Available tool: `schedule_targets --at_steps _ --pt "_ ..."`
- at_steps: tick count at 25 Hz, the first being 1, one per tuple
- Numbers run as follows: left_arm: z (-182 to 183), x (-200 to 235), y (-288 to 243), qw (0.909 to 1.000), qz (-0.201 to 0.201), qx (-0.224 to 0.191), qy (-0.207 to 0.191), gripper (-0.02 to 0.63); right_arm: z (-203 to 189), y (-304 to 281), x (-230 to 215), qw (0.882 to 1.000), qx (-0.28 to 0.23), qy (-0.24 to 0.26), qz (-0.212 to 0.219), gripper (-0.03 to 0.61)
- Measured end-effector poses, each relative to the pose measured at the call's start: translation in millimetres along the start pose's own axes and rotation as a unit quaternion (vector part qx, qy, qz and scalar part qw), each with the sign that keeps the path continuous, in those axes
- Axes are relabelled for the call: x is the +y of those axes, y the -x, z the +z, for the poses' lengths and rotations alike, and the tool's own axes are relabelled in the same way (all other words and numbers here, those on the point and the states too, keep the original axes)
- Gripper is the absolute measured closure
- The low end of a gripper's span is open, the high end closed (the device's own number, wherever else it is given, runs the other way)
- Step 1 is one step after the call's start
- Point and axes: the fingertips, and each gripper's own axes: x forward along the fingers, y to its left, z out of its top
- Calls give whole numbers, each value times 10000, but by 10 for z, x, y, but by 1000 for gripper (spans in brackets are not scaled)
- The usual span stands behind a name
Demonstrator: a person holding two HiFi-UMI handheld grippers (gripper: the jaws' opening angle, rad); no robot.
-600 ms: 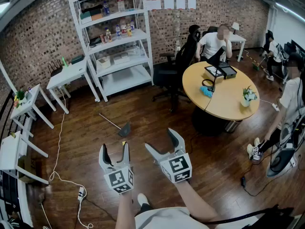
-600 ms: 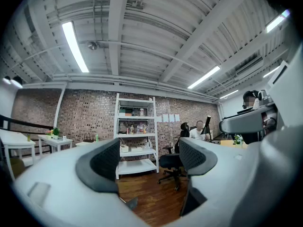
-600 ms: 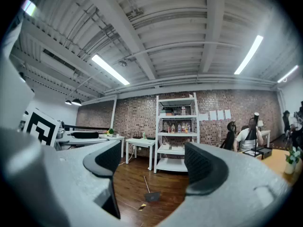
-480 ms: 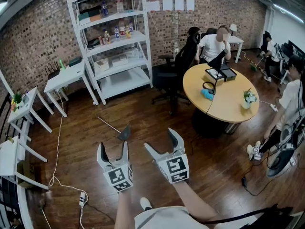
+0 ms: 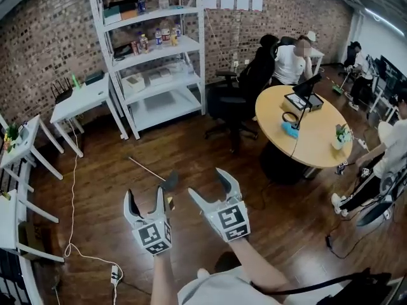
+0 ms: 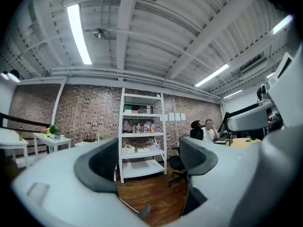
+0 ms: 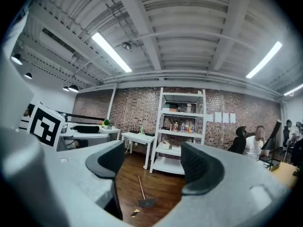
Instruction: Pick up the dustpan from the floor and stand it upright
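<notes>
The dustpan (image 5: 169, 182) lies flat on the dark wooden floor, its long thin handle (image 5: 145, 168) running up and left. In the head view it lies just beyond and between my two grippers. My left gripper (image 5: 145, 201) is open with nothing between its jaws, short of the pan. My right gripper (image 5: 208, 186) is open and empty too, to the pan's right. The right gripper view shows the dustpan (image 7: 147, 202) low between the jaws of that gripper (image 7: 154, 164), some way off. In the left gripper view the dustpan (image 6: 144, 211) peeks in at the bottom, below that gripper (image 6: 149, 162).
A white shelf unit (image 5: 159, 62) stands against the brick wall. A black office chair (image 5: 235, 100) and a round wooden table (image 5: 305, 132) with seated people are at the right. White side tables (image 5: 82, 103) and a floor cable (image 5: 73, 189) lie left. A small yellow scrap (image 7: 135, 213) lies by the pan.
The view has moved forward, and the dustpan now lies closer to both grippers, near their tips. Both grippers stay open and empty.
</notes>
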Motion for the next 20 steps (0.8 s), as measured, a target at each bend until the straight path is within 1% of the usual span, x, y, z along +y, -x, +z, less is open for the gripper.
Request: schedule_targets --at_steps 2,5,8,10,12,15,17,20 --pt "-70 171 -112 9999 77 69 -3 203 -26 -274 48 9999 52 -6 125 225" --pt "-52 440 -348 9995 297 18 -48 211 15 -767 50 9994 -24 0 340 233" --pt "-58 867 -594 9975 692 14 -147 229 43 -1368 169 9974 -137 -98 698 238" --pt "-114 1199 -789 9952 949 121 -194 229 37 -1822 286 9949 -101 -188 984 245" --pt "-158 1440 -990 9929 1144 225 -215 229 45 -2230 320 9923 -29 -212 1223 247" --pt "-57 1818 -1243 9868 1581 176 -311 239 214 -2826 356 9867 -215 -206 1597 249" --pt "-4 1940 -1459 9840 1723 189 -403 241 309 -3139 309 9838 -333 -243 1746 254" --pt "-75 1987 -1740 9825 1791 280 -423 241 215 -3514 232 9812 -244 -305 1892 267"
